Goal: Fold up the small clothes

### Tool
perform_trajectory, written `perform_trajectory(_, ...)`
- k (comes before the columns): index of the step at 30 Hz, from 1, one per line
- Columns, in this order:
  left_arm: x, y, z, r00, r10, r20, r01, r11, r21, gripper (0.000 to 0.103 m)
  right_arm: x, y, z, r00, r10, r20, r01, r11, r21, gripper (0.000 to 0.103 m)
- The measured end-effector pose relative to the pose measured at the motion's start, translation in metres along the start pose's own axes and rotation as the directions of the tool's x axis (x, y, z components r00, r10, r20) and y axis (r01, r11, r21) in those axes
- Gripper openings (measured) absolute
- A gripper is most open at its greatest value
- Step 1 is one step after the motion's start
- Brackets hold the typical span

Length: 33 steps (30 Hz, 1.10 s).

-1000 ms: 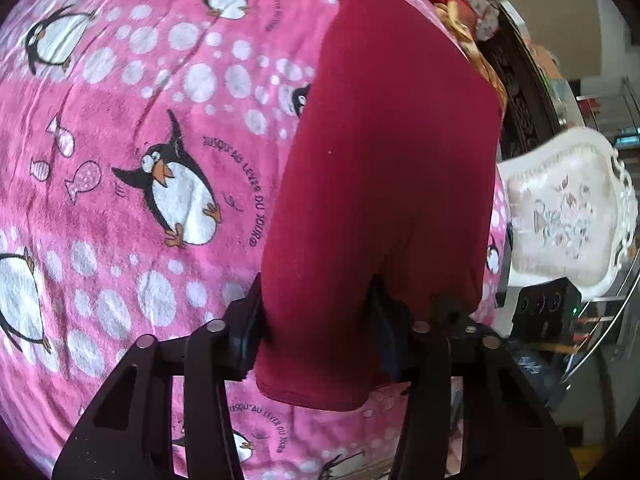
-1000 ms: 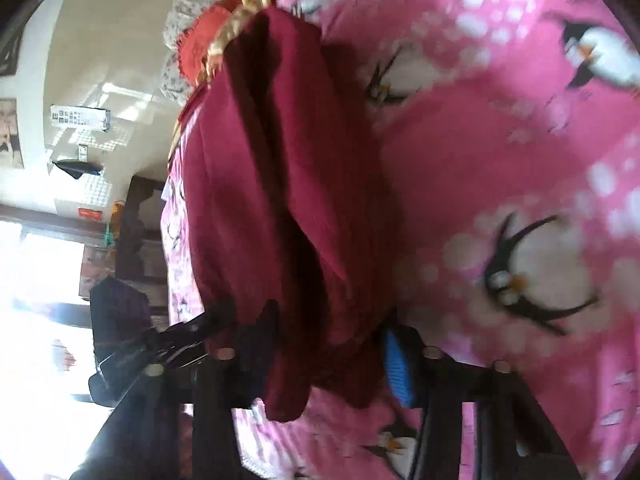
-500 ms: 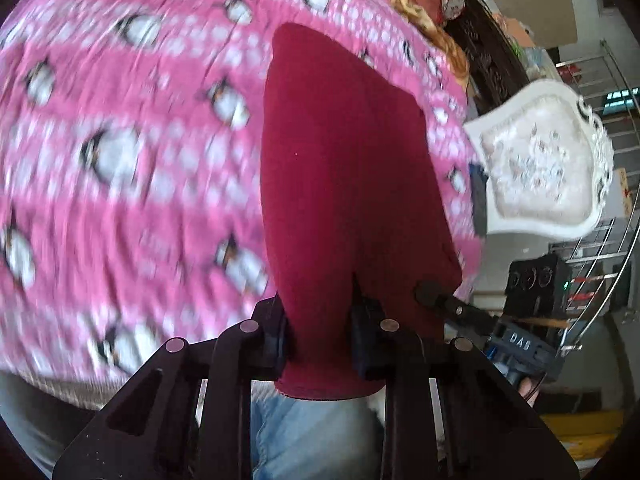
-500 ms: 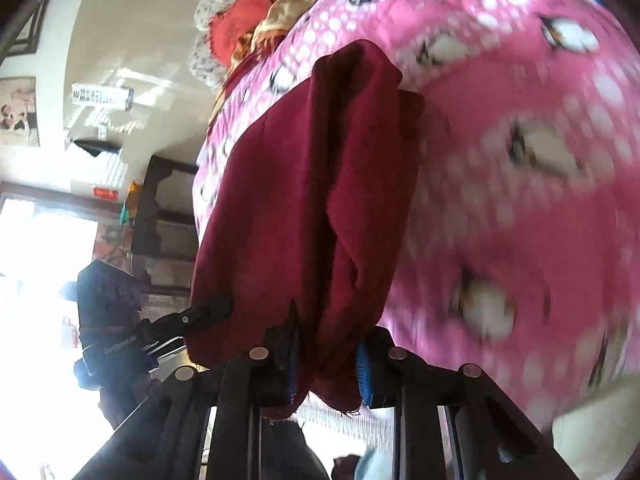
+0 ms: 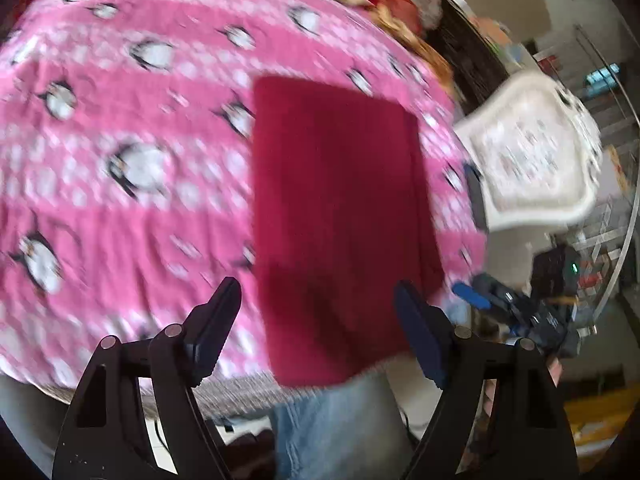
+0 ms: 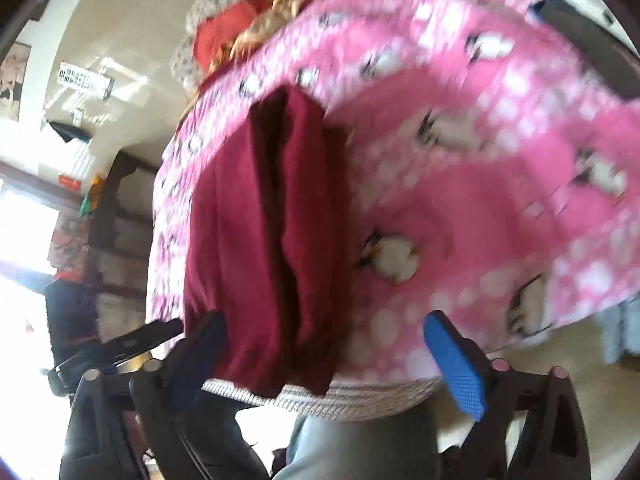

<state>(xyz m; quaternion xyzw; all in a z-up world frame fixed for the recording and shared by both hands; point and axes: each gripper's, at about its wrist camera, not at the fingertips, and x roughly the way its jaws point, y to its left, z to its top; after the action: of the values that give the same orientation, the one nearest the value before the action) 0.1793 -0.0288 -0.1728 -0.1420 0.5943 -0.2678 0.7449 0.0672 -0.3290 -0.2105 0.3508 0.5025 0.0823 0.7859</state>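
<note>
My left gripper and right gripper are both opening, gripping nothing, while the folded maroon garment lies on the penguin blanket, long axis toward twelve o'clock, seemingly equally near both.

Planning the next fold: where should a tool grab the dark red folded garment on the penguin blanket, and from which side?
Take the dark red folded garment by its near end, overhanging the pink penguin blanket's edge; come from the near side, where that hem hangs free.
</note>
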Motion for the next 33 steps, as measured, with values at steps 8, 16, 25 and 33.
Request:
perform_trajectory(8,0.034,0.038,0.061,0.996,-0.075,0.040,0.079,0.989,-0.128,0.079,0.058,0.017,0.066,0.995,0.101,-0.027,-0.101,0.995,-0.006,0.098)
perform_trajectory(16,0.079,0.048,0.074,0.986,-0.162,-0.045,0.148,0.963,-0.223,0.061,0.107,-0.005,0.094,0.968,0.189,-0.167,-0.178,0.981,0.078,0.068)
perform_trajectory(25,0.034,0.015,0.079,0.992,-0.129,0.010,0.130,0.982,-0.135,0.037,0.106,0.011,0.097,0.968,0.176,-0.178,-0.171,0.984,0.040,0.036)
perform_trajectory(33,-0.047,0.026,0.125,0.994,-0.036,0.102,0.048,0.992,-0.113,0.037,0.120,0.099,0.132,0.943,0.275,-0.188,-0.291,0.955,-0.062,0.036)
